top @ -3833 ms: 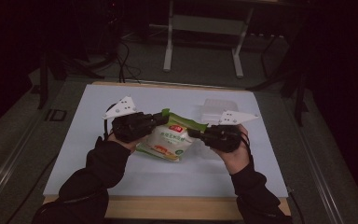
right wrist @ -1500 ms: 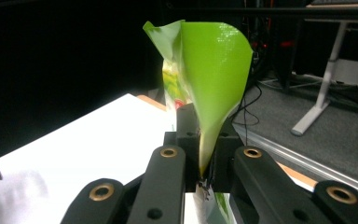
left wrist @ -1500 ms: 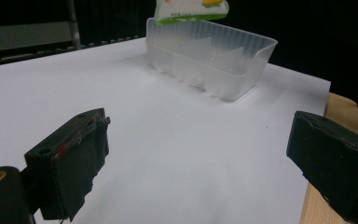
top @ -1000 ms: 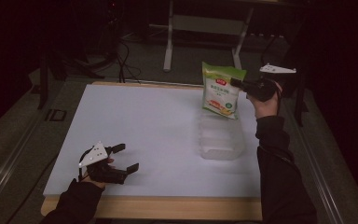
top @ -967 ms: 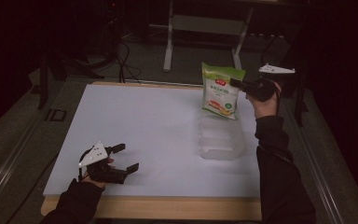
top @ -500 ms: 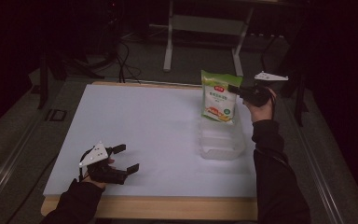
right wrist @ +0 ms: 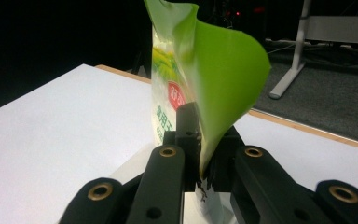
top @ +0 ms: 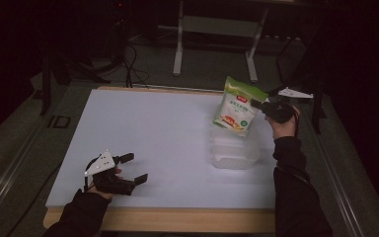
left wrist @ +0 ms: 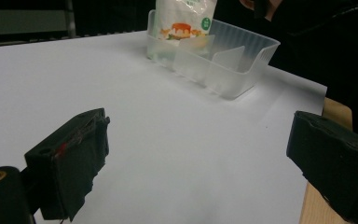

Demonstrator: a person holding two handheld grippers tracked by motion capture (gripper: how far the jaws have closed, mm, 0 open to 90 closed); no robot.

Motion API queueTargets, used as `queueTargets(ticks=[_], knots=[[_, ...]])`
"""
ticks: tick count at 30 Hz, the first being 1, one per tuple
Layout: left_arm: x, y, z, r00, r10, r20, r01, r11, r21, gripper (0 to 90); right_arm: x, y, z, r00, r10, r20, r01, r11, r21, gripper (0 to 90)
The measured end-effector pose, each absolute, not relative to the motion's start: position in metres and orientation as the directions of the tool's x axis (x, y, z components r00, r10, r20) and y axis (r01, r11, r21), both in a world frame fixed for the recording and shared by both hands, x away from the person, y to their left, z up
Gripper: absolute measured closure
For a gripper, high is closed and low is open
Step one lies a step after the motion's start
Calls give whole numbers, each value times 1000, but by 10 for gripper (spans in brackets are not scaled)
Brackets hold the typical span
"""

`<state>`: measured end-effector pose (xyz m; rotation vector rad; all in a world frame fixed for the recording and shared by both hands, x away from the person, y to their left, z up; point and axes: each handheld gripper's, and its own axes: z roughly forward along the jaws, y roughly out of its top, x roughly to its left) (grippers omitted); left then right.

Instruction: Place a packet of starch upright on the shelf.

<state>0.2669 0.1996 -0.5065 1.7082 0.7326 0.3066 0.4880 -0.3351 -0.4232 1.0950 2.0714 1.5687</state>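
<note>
While the left gripper (top: 128, 170) sits unmoved near the table's front edge, black jaws wide apart and empty, the glossy green-and-white snack pouch (top: 237, 107) has dropped onto the clear ribbed plastic tray (top: 234, 157), top corner pinched tight by the right gripper (top: 257, 105).

Room v. dark, light falls mostly on the table (top: 143, 133): white top w/ pale wood edge along near side. Floor (top: 212, 64) grey-green, carpet-like. Behind the table a desk frame (top: 217, 42) w/ two light grey legs & feet, crossbar between. Black cables (top: 128, 64) lie on floor at far left by dark stand legs. Dark rails run along both table sides; small black square fitting (top: 59, 121) at left edge. Tiny red light (top: 118, 5) at far back; walls lost in shadow
</note>
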Motion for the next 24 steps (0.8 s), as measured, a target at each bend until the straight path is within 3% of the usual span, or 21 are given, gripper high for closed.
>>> queueTargets(ticks=[5,8,15,24], knots=[[267,200,-507,765,618,-180,312,-111,944,59,487,-336,-424,-641,740,201,399,99,911,854],[268,200,-507,766,617,-182,311,-106,945,59,486,-333,-422,-622,766,165,402,130,906,664],[268,200,-507,768,615,-179,311,-113,944,59,473,-334,-404,-540,830,137,401,111,909,397],[267,200,-507,768,616,-174,308,-117,944,59,445,-338,-392,-497,855,146,376,61,924,244]])
